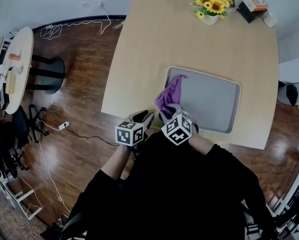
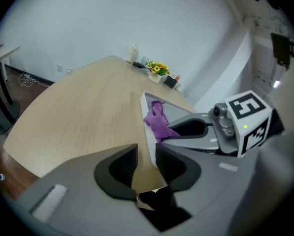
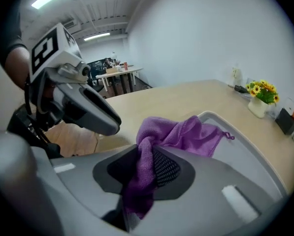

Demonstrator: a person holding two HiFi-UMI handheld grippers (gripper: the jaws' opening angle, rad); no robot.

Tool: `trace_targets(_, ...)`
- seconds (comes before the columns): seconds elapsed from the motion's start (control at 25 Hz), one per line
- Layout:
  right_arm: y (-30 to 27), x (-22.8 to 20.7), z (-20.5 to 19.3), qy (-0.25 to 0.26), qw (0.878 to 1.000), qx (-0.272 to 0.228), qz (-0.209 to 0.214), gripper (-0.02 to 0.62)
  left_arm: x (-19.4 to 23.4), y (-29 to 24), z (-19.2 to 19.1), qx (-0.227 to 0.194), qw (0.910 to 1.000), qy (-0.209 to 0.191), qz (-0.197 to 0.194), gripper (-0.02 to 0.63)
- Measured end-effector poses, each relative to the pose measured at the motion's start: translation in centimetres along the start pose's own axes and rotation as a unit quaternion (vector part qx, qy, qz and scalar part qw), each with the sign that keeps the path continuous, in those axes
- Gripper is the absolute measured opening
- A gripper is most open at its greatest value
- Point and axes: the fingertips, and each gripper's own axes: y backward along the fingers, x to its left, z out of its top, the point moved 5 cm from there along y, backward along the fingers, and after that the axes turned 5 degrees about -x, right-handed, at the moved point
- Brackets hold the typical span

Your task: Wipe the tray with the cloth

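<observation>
Cloth, purple and bunched, lies over the near left corner of the grey tray. The tray sits on the light wooden table, close to its near edge.

Starting at the left of the head view, we see a round side table on the dark wood floor, well apart from the main table. Next is our left gripper, which hovers at the main table's near edge, just left of the tray. In the left gripper view its jaws stand a little apart and empty, with the tabletop's edge showing through the gap.

Just to its right, our right gripper is clamped on the cloth. In the right gripper view a twisted fold of purple fabric runs between the two pads, and the rest spreads forward onto the tray.

At the far right end of the table stand a pot of sunflowers and an orange-topped box.
</observation>
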Motion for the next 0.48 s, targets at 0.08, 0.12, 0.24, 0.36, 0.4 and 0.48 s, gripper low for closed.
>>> trace_targets(0.08,0.6,1.4,-0.6,-0.015,1.000,-0.002,0.025,0.082,1.2,0.6,-0.3,-0.003,0.9999,0.016,0.004,0.097)
trace_targets(0.12,0.8,2.0,-0.8,-0.016,0.999,-0.005,0.034,0.080,1.5,0.7,-0.4,0.000,0.9998,0.020,0.004,0.097)
trace_targets(0.24,1.4,2.2,-1.4,0.000,0.999,-0.010,0.030,0.080,1.2,-0.4,-0.3,0.016,0.9998,0.010,-0.003,0.097)
trace_targets(0.36,3.7,0.6,-3.9,-0.004,1.000,-0.008,0.014,0.080,-0.4,-2.3,-0.1,0.034,0.9991,-0.020,-0.011,0.096)
trace_targets(0.4,4.9,-0.2,-5.2,-0.006,1.000,-0.008,0.005,0.080,-0.8,-2.8,0.0,0.040,0.9987,-0.029,-0.012,0.095)
trace_targets(0.48,8.2,-2.3,-8.7,-0.017,1.000,-0.009,-0.015,0.081,-1.2,-3.5,0.0,0.049,0.9980,-0.039,-0.007,0.072)
